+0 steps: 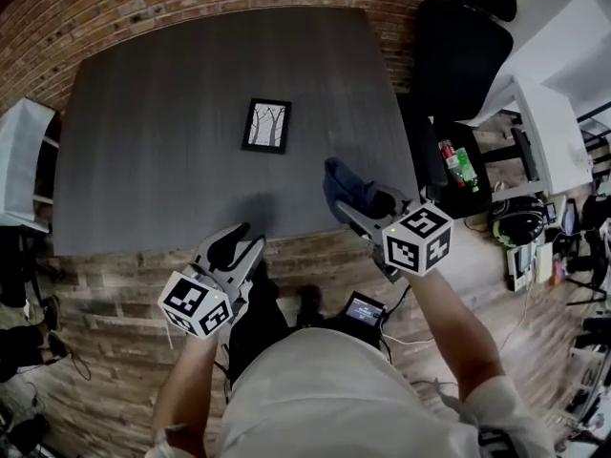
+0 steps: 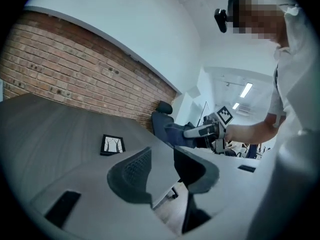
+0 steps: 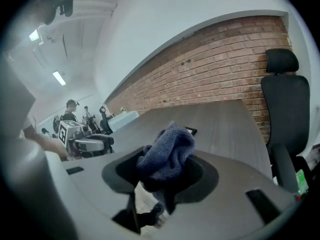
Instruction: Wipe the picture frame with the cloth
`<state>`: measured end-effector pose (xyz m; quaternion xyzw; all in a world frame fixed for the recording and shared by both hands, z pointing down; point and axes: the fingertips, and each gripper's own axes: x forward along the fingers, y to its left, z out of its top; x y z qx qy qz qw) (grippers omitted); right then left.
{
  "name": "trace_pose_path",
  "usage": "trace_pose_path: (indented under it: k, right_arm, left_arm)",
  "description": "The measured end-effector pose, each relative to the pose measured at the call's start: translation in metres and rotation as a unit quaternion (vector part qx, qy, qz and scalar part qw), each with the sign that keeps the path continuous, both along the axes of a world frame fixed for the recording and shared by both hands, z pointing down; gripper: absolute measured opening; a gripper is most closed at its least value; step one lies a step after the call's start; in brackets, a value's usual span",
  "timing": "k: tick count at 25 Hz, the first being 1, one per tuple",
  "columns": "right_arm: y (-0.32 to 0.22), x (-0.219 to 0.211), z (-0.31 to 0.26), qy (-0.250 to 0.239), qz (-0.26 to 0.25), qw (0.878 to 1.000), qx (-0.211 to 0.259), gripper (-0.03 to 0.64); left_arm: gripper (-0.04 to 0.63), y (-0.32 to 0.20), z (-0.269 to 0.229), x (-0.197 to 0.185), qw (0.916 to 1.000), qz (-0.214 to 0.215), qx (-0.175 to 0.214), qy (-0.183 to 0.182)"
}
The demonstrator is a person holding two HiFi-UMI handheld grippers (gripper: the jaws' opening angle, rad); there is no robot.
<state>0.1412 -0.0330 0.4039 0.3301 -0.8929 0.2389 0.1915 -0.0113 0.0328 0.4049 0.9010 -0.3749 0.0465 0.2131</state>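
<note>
By the near edge of the matte grey tabletop point(image 1: 143, 179), the left gripper point(image 1: 245, 239) has its ribbed dark fingers parted and empty. The right gripper point(image 1: 366, 205) pinches a nubbly blue cloth point(image 1: 344, 184). At mid-tabletop the slim black rectangular picture frame point(image 1: 266, 125) lies flat, showing bare trees.

Even indoor light, ceiling strip lamps point(image 2: 245, 90) glaring; strong fisheye warp with dark corners; near jaws soft, slight motion blur.

Left gripper point(image 2: 162, 176), jaws apart and empty, near the picture frame point(image 2: 112, 144). Right of the frame, the right gripper point(image 2: 189, 132) carries a cloth point(image 2: 173, 134).
</note>
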Motion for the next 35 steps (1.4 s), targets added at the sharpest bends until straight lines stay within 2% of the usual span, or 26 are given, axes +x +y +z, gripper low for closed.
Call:
trace_pose_path:
  k: [4,9,14,18,23,27,31,35]
  right_arm:
    - [-0.038,-0.017,0.020,0.074,0.001,0.997,0.010,0.178]
    - [-0.082,-0.042,0.047,0.139,0.004,0.990,0.003,0.178]
    - [-0.122,-0.064,0.065,0.227,-0.009,0.974,0.022,0.178]
    - [-0.151,-0.074,0.076,0.303,-0.026,0.951,0.047,0.178]
    - [-0.180,-0.092,0.101,0.386,-0.083,0.916,0.075,0.178]
    - [-0.211,-0.108,0.120,0.428,-0.124,0.890,0.098,0.178]
    - [-0.237,-0.123,0.132,0.453,-0.157,0.869,0.119,0.176]
    - [-0.264,-0.130,0.140,0.487,-0.190,0.840,0.144,0.176]
  left_arm:
    - [0.183,-0.046,0.034,-0.012,0.9980,0.031,-0.010,-0.054]
    - [0.186,-0.094,0.078,-0.023,0.9895,0.084,-0.026,-0.115]
    - [0.195,-0.131,0.120,-0.039,0.9801,0.102,-0.044,-0.165]
    - [0.202,-0.156,0.138,-0.041,0.9730,0.109,-0.045,-0.198]
    - [0.234,-0.175,0.157,-0.031,0.9640,0.123,-0.043,-0.232]
    - [0.247,-0.190,0.168,-0.029,0.9551,0.119,-0.036,-0.269]
    - [0.255,-0.200,0.177,-0.025,0.9466,0.118,-0.035,-0.298]
    - [0.256,-0.209,0.183,-0.021,0.9406,0.119,-0.042,-0.315]
